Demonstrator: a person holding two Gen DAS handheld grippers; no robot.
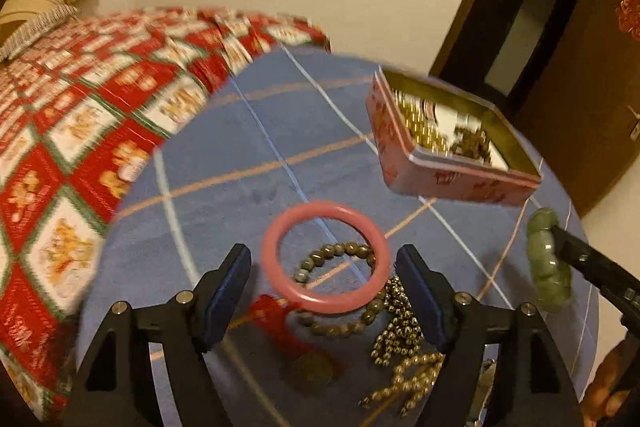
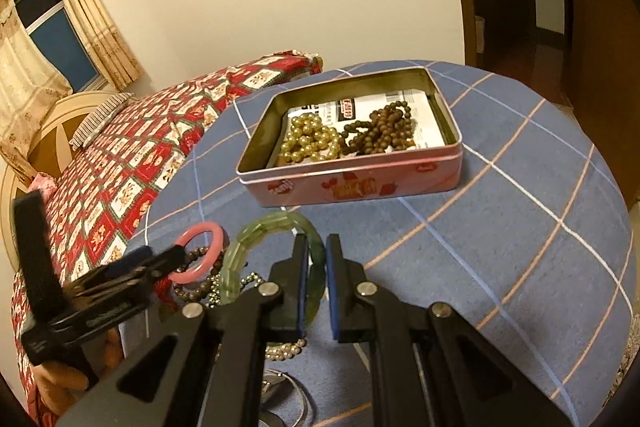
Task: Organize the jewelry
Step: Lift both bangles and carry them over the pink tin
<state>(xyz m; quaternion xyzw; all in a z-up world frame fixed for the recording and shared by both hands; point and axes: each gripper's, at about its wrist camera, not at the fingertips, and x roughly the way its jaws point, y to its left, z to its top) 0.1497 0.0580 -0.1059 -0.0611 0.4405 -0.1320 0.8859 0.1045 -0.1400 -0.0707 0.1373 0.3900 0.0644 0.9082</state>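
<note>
A pink tin box (image 2: 352,183) stands on the blue checked table and holds gold beads (image 2: 310,143) and dark brown beads (image 2: 384,129); it also shows in the left wrist view (image 1: 452,163). My right gripper (image 2: 318,269) is shut on a green jade bracelet (image 2: 260,231), held above the table in front of the tin; the bracelet shows in the left wrist view (image 1: 546,259). My left gripper (image 1: 324,277) is open, its fingers either side of a pink bangle (image 1: 324,259) lying on the jewelry pile. A brown bead bracelet (image 1: 340,291) lies under the bangle.
Gold bead strands (image 1: 400,351), a red tassel (image 1: 274,319) and a round pendant (image 1: 312,371) lie in the pile near the table's front. A pearl strand (image 2: 286,349) lies under my right gripper. A bed with a red patterned quilt (image 2: 132,163) stands left; a wooden door (image 1: 560,67) is right.
</note>
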